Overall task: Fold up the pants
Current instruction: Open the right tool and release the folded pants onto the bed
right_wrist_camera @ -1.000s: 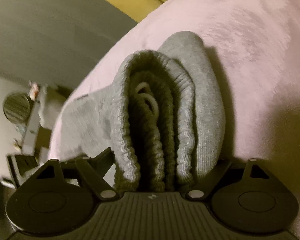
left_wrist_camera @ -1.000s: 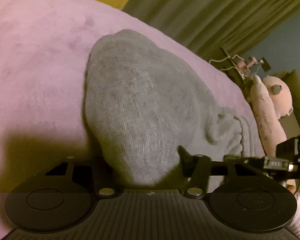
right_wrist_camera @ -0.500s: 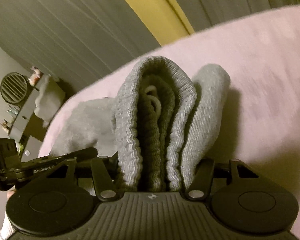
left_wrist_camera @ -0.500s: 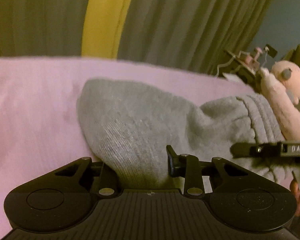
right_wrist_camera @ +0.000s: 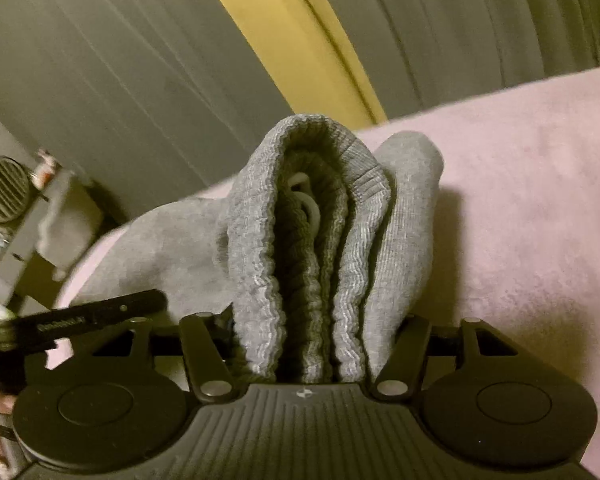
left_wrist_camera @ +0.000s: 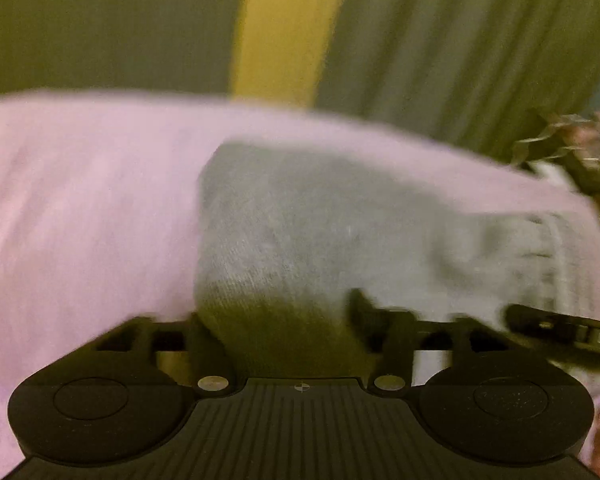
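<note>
Both tongs are opening: the left tongs (left_wrist_camera: 284, 340) and right tongs (right_wrist_camera: 312, 344) are straddling the folded grey pants (right_wrist_camera: 324, 248) on the pink bed (right_wrist_camera: 520, 208).

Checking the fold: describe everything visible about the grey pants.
The grey pants are soft knit sweatpants, folded into a thick bundle lying on the pink blanket. The right wrist view shows the ribbed waistband layers stacked on edge, with a white drawstring tucked between them. This end sits between the right gripper fingers, whose jaws are opening. In the blurred left wrist view, the smooth folded end sits between the left gripper fingers, also opening.
</note>
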Demonstrator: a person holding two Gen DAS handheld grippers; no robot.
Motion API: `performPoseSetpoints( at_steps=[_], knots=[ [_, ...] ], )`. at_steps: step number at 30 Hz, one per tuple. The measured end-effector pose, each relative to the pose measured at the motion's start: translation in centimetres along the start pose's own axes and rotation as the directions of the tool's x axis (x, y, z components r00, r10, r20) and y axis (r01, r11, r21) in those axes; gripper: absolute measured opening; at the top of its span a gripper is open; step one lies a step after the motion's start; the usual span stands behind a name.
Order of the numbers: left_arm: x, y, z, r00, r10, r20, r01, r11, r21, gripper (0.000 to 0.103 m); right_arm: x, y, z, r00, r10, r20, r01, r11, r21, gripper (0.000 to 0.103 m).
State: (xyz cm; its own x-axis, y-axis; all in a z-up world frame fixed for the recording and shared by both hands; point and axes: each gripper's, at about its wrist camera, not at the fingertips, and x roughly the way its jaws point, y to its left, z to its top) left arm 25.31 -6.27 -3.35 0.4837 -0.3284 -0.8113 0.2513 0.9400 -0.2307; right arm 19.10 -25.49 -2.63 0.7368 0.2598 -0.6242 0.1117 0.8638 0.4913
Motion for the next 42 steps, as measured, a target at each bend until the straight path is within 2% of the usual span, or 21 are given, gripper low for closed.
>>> performPoseSetpoints(
  at_steps=[2, 3, 5, 6, 8, 10, 12, 14, 17, 18, 19, 20, 22, 25, 28, 30, 31, 33, 37, 40, 42],
  knots=[
    [0.5, 1.6, -0.9, 0.999, -0.046, 0.001, 0.046, 0.997, -0.065, 0.085, 1.6, -2.6, -0.5, 0.995, -0.077, -0.066, 0.08, 0.996, 0.04, 0.071],
    [0.0, 2.3, -1.1, 0.998, -0.064, 0.009, 0.065, 0.994, -0.09, 0.087, 2.1, -3.7, -0.8, 0.994, -0.076, -0.081, 0.082, 0.994, 0.07, 0.072],
    [-1.1, 3.2, -1.3, 0.998, -0.063, 0.01, 0.064, 0.993, -0.1, 0.091, 1.2, -4.4, -0.9, 0.998, -0.034, -0.049, 0.039, 0.994, 0.1, 0.081],
    [-2.1, 3.6, -1.6, 0.998, -0.052, 0.029, 0.055, 0.994, -0.096, 0.094, 0.4, -4.3, -0.9, 0.998, -0.057, -0.037, 0.06, 0.994, 0.094, 0.088],
    [-3.9, 4.0, -2.3, 0.998, -0.003, 0.068, 0.011, 0.994, -0.109, 0.097, -1.5, -3.7, -1.0, 0.994, -0.105, 0.023, 0.104, 0.994, 0.044, 0.089],
    [-6.0, 4.5, -3.8, 0.992, 0.063, 0.113, -0.046, 0.988, -0.151, 0.097, -3.3, -2.6, -1.4, 0.978, -0.191, 0.082, 0.193, 0.981, -0.02, 0.09],
    [-7.2, 4.8, -5.4, 0.988, 0.093, 0.125, -0.067, 0.978, -0.199, 0.097, -4.9, -0.6, -2.4, 0.963, -0.225, 0.148, 0.238, 0.968, -0.079, 0.09],
    [-8.1, 5.0, -7.2, 0.988, 0.102, 0.116, -0.072, 0.968, -0.241, 0.097, -6.2, 2.6, -3.4, 0.947, -0.223, 0.233, 0.266, 0.948, -0.175, 0.09],
    [-8.8, 5.1, -9.2, 0.979, 0.173, 0.109, -0.145, 0.964, -0.224, 0.097, -7.1, 6.5, -4.6, 0.926, -0.17, 0.338, 0.269, 0.924, -0.273, 0.087],
    [-9.2, 5.1, -10.1, 0.975, 0.186, 0.123, -0.156, 0.963, -0.22, 0.097, -7.0, 7.4, -5.0, 0.923, -0.153, 0.352, 0.266, 0.916, -0.3, 0.076],
    [-9.5, 4.9, -10.7, 0.972, 0.19, 0.136, -0.156, 0.962, -0.225, 0.097, -6.6, 8.1, -5.3, 0.93, -0.137, 0.341, 0.252, 0.914, -0.318, 0.06],
    [-9.7, 4.9, -11.1, 0.97, 0.192, 0.147, -0.154, 0.96, -0.235, 0.097, -6.2, 8.3, -5.5, 0.94, -0.129, 0.317, 0.235, 0.916, -0.324, 0.054],
    [-10.7, 5.5, -12.2, 0.967, 0.192, 0.167, -0.143, 0.953, -0.268, 0.097, -4.3, 8.6, -5.9, 0.957, -0.146, 0.251, 0.228, 0.913, -0.337, 0.051],
    [-11.7, 5.9, -12.8, 0.959, 0.196, 0.205, -0.132, 0.948, -0.29, 0.097, -1.8, 7.2, -7.5, 0.959, -0.219, 0.177, 0.271, 0.893, -0.361, 0.042],
    [-12.2, 5.8, -13.3, 0.951, 0.226, 0.211, -0.163, 0.947, -0.276, 0.097, -2.4, 8.5, -8.1, 0.947, -0.239, 0.214, 0.31, 0.855, -0.417, 0.042],
    [-12.1, 5.7, -13.3, 0.955, 0.221, 0.199, -0.163, 0.949, -0.271, 0.097, -3.8, 9.5, -8.1, 0.943, -0.238, 0.231, 0.313, 0.871, -0.38, 0.046],
    [-12.1, 5.6, -13.3, 0.957, 0.216, 0.194, -0.16, 0.95, -0.27, 0.097, -4.7, 9.1, -8.2, 0.943, -0.229, 0.242, 0.306, 0.883, -0.355, 0.051],
    [-12.1, 5.3, -13.4, 0.959, 0.199, 0.201, -0.148, 0.958, -0.247, 0.097, -6.1, 8.8, -9.0, 0.943, -0.212, 0.256, 0.288, 0.905, -0.312, 0.054],
    [-11.7, 5.5, -13.2, 0.951, 0.224, 0.213, -0.178, 0.961, -0.213, 0.097, -6.7, 6.8, -11.0, 0.958, -0.219, 0.184, 0.269, 0.909, -0.318, 0.057],
    [-11.9, 6.7, -13.2, 0.95, 0.223, 0.217, -0.164, 0.952, -0.26, 0.097, -7.1, 6.6, -12.4, 0.937, -0.309, 0.16, 0.344, 0.89, -0.299, 0.069],
    [-11.6, 7.5, -12.9, 0.957, 0.205, 0.206, -0.14, 0.947, -0.289, 0.097, -7.8, 5.2, -13.3, 0.952, -0.283, 0.115, 0.301, 0.93, -0.209, 0.071]
  ],
)
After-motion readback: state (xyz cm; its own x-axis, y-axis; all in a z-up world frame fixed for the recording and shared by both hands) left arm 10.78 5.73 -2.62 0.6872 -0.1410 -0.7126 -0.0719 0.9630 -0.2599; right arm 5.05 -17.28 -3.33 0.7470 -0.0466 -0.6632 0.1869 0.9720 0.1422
